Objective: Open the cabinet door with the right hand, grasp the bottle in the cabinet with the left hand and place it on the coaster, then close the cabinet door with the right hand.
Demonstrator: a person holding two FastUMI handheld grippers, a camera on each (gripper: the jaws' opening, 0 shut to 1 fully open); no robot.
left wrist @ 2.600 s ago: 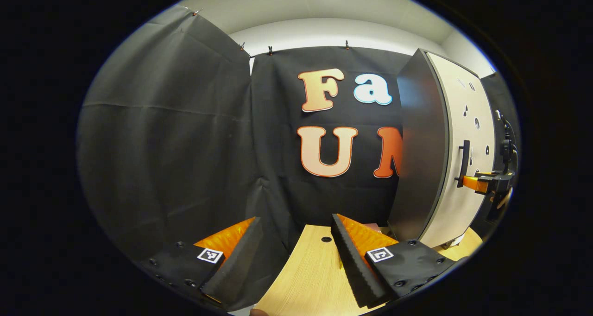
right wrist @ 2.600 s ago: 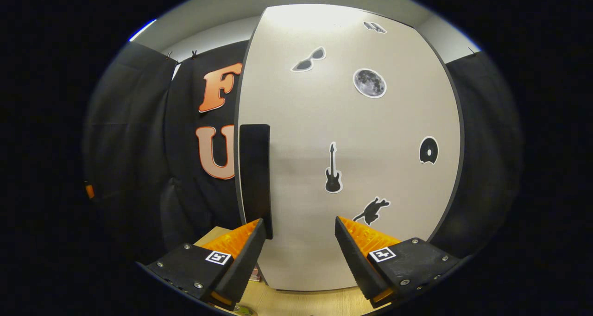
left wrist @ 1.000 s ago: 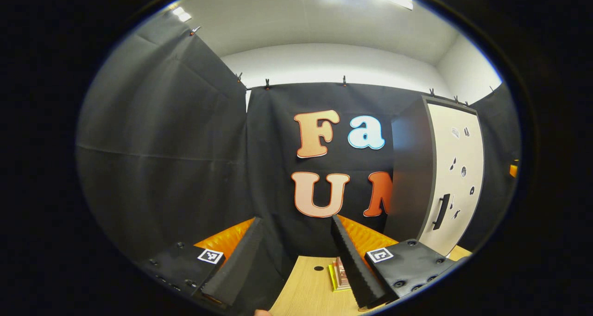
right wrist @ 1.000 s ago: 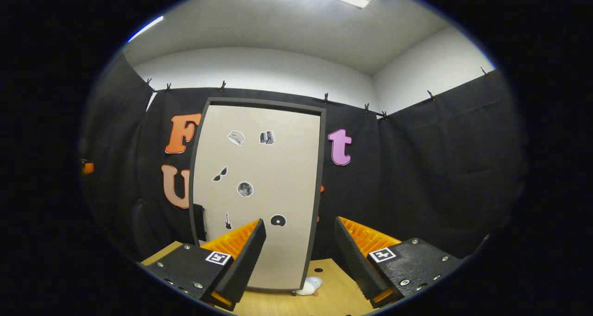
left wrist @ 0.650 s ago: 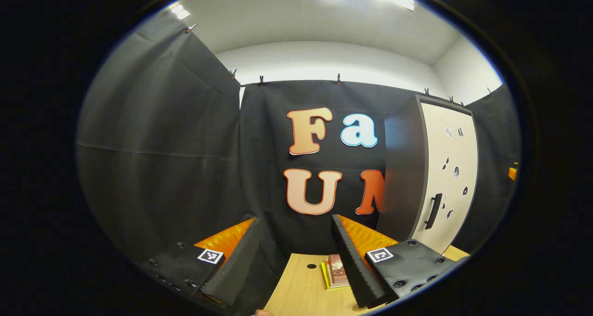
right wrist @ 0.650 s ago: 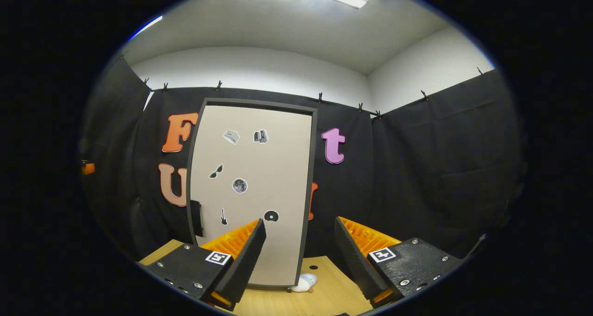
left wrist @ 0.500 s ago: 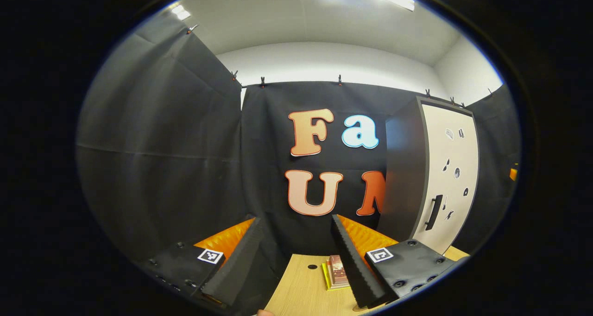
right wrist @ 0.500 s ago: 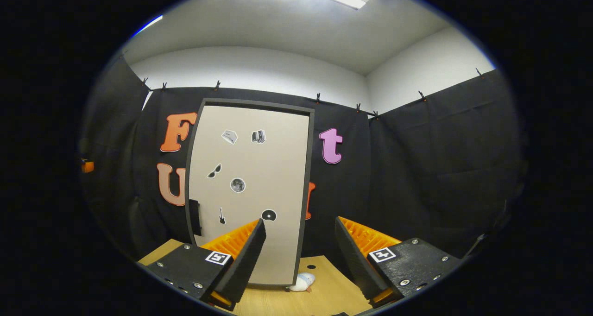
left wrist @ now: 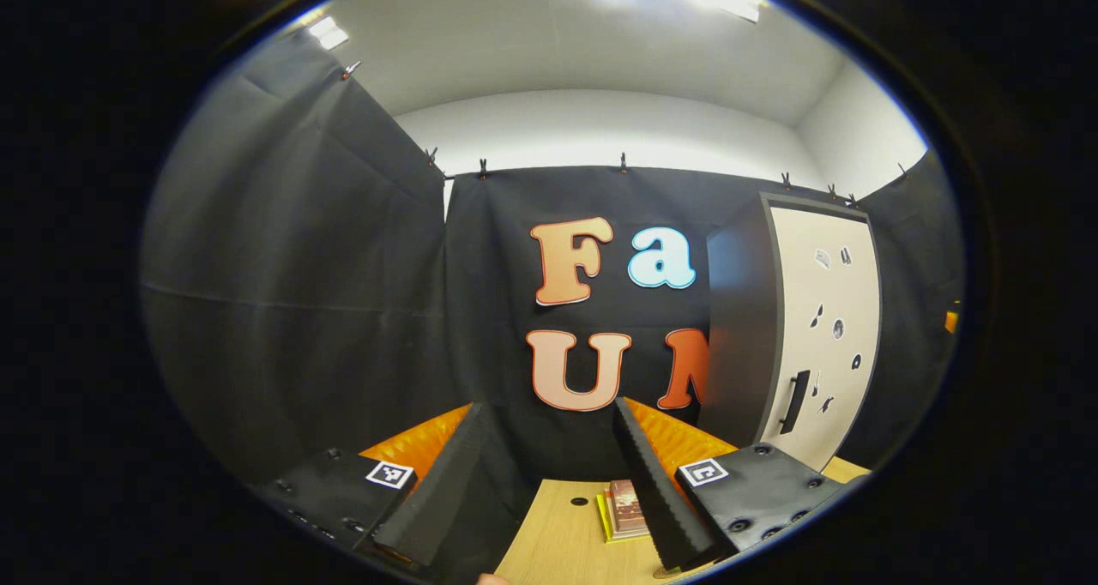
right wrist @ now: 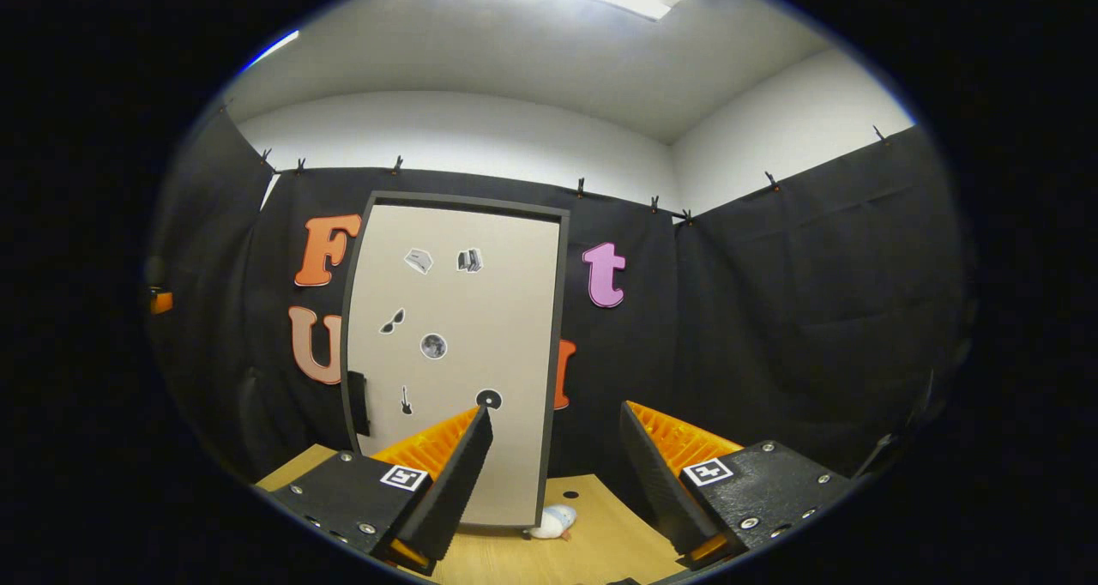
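Note:
The cabinet (right wrist: 450, 353) stands on the wooden table with its beige, sticker-covered door shut. Its black handle (right wrist: 358, 403) sits low on the door's left edge. My right gripper (right wrist: 555, 412) is open and empty, well back from the door and pointing just right of it. In the left gripper view the cabinet (left wrist: 819, 336) is at the far right, its handle (left wrist: 793, 402) facing me. My left gripper (left wrist: 546, 409) is open and empty, aimed at the cloth wall left of the cabinet, above the table (left wrist: 558, 542).
A small stack of books (left wrist: 624, 508) lies on the table beside the left gripper's right finger. A small white object (right wrist: 549, 523) rests at the cabinet's front right foot. A round hole (left wrist: 579, 501) marks the tabletop. Black cloth walls close the booth.
Both grippers have pulled back from the cabinet, which now looks smaller. The right gripper, earlier close to the door by its handle, is now far from it. The door stays shut.

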